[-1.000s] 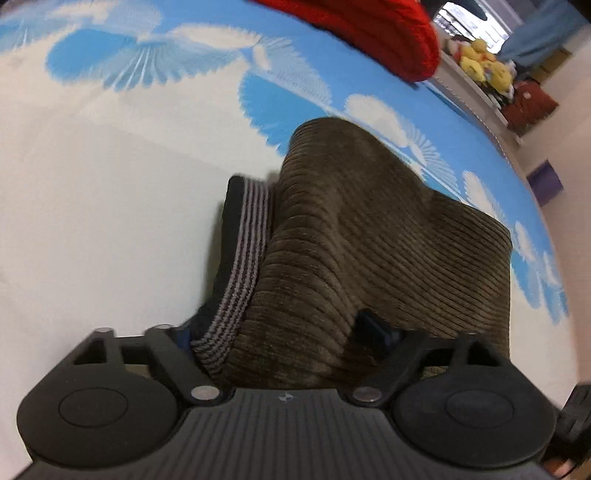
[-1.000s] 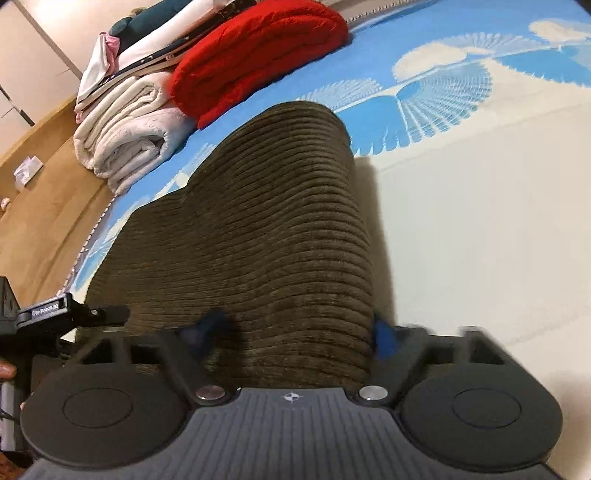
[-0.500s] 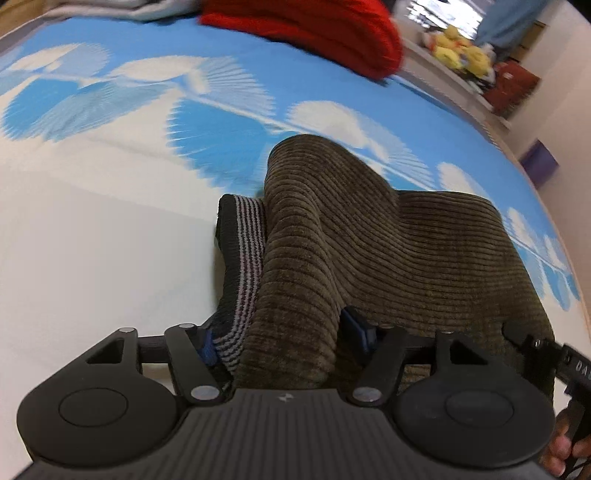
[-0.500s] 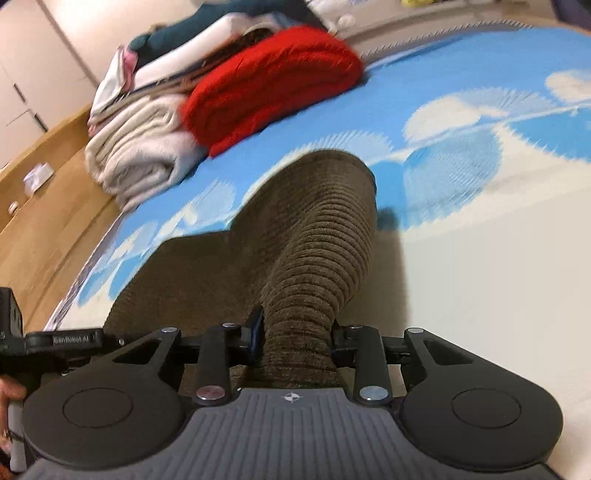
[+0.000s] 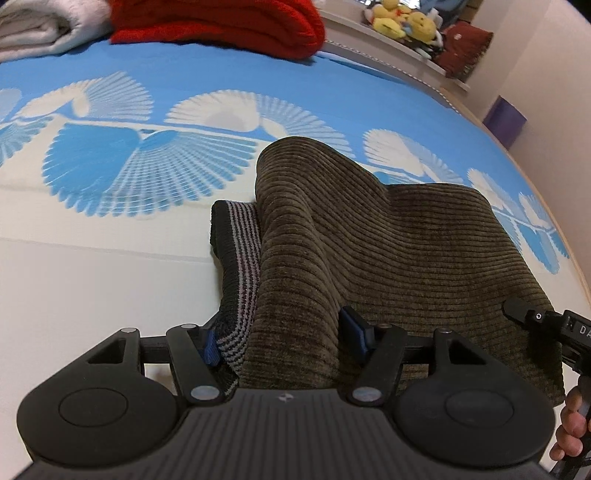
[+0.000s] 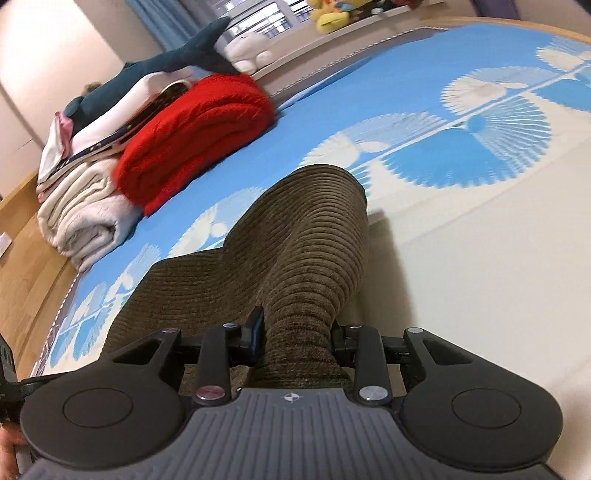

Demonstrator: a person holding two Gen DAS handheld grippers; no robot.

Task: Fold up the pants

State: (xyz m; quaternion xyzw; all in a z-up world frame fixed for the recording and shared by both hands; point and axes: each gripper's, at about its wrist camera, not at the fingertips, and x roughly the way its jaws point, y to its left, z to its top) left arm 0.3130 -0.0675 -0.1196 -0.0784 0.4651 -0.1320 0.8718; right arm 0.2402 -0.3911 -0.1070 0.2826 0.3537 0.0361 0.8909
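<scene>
Brown corduroy pants (image 5: 388,251) lie on the blue and white bed cover (image 5: 110,166), and their black and grey striped waistband (image 5: 240,258) shows at the left edge. My left gripper (image 5: 280,336) is shut on the pants, waistband and corduroy bunched between its blue pads. My right gripper (image 6: 295,334) is shut on a narrow gathered roll of the same pants (image 6: 306,240), which rises in a ridge in front of it. The right gripper's tip (image 5: 546,325) and a hand (image 5: 572,424) appear at the right of the left wrist view.
A folded red blanket (image 6: 195,136) and a white one (image 6: 81,214) are stacked at the far side of the bed, with a shark plush (image 6: 166,59) on top. Plush toys (image 5: 402,22) sit on a ledge beyond. A purple box (image 5: 504,118) stands by the wall.
Both grippers have tightened on the pants, the right one squeezing a wide fold into a narrow roll. Both have pulled back across the bed, drawing the fabric along.
</scene>
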